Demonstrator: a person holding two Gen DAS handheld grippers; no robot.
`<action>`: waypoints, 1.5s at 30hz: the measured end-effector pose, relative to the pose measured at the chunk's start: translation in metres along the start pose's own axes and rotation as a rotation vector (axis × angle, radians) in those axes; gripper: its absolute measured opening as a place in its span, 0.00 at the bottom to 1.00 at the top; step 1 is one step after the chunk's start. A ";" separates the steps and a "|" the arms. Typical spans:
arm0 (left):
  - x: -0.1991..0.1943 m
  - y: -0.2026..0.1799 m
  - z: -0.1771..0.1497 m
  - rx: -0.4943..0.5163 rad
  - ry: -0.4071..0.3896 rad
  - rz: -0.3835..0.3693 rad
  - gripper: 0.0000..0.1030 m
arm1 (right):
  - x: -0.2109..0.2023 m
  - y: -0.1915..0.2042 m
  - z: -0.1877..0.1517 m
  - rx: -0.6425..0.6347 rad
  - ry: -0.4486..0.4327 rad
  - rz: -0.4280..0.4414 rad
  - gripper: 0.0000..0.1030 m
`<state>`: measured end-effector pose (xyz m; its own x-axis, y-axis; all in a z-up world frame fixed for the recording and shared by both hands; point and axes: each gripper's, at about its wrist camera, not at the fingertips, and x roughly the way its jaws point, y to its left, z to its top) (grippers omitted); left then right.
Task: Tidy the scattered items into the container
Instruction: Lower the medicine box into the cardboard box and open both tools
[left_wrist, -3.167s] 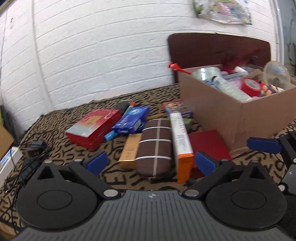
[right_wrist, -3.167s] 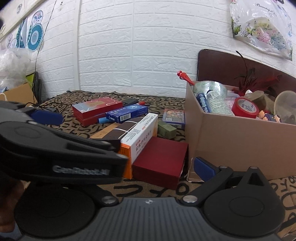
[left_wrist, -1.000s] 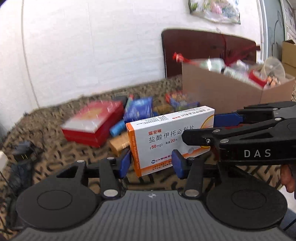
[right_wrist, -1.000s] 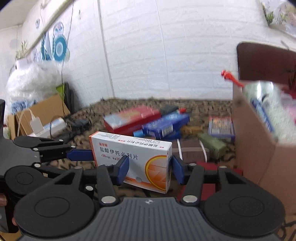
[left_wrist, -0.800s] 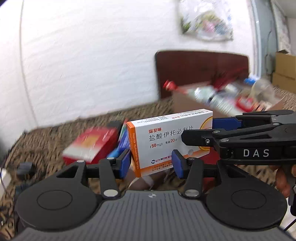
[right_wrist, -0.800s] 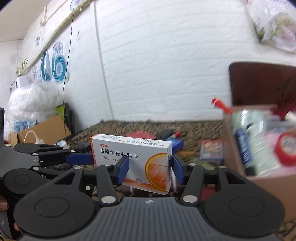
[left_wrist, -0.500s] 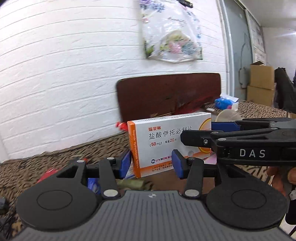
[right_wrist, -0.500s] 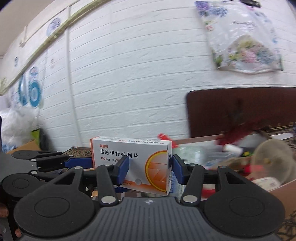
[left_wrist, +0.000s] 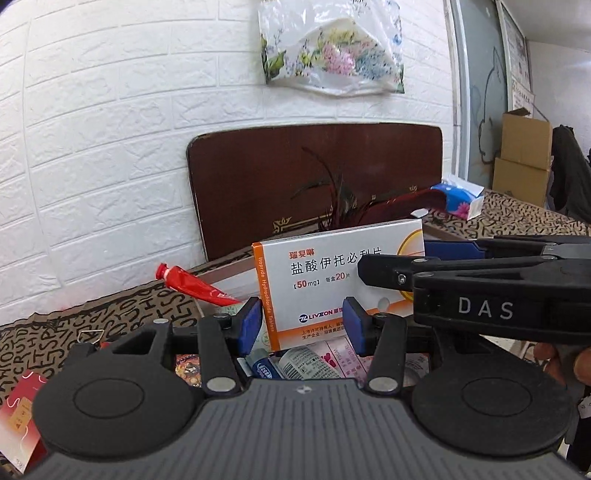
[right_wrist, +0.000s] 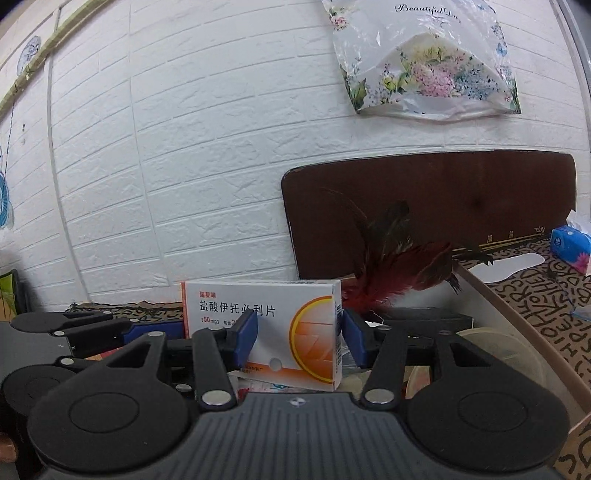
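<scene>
Left tool (left_wrist: 301, 325) is clamped on the left end of the white-and-orange medicine box (left_wrist: 332, 284), blue pads (left_wrist: 249, 323) pressing both faces; right tool (right_wrist: 299, 338) grips the same box (right_wrist: 266, 325) at its right end, w/ one pad (right_wrist: 352, 338) on the end panel. Box is upright, held in the air above the open cardboard box (right_wrist: 517, 325), over tubes and packets (left_wrist: 306, 363) inside. Red tube (left_wrist: 192, 286) sticks up at the carton's left, dark red feathers (right_wrist: 399, 266) at the far side. Beyond: brown board (left_wrist: 314, 177) against white brick wall (right_wrist: 184, 166); letter-print surface (left_wrist: 122, 314) to the left.
</scene>
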<state>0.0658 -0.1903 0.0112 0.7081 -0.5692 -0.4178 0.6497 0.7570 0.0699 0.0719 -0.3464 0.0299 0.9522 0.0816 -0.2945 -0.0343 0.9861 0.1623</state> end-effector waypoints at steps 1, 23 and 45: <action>-0.001 -0.001 -0.001 0.001 0.002 0.003 0.46 | 0.001 0.001 0.000 -0.012 -0.001 -0.009 0.48; 0.010 -0.001 0.007 -0.022 0.026 0.070 0.85 | 0.016 0.009 0.002 -0.077 -0.035 -0.151 0.85; -0.068 0.004 -0.014 -0.038 -0.067 0.141 1.00 | -0.054 0.082 -0.015 -0.036 -0.124 -0.001 0.99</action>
<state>0.0164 -0.1445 0.0270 0.8094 -0.4753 -0.3448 0.5322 0.8419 0.0888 0.0134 -0.2676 0.0450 0.9824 0.0646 -0.1754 -0.0424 0.9909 0.1275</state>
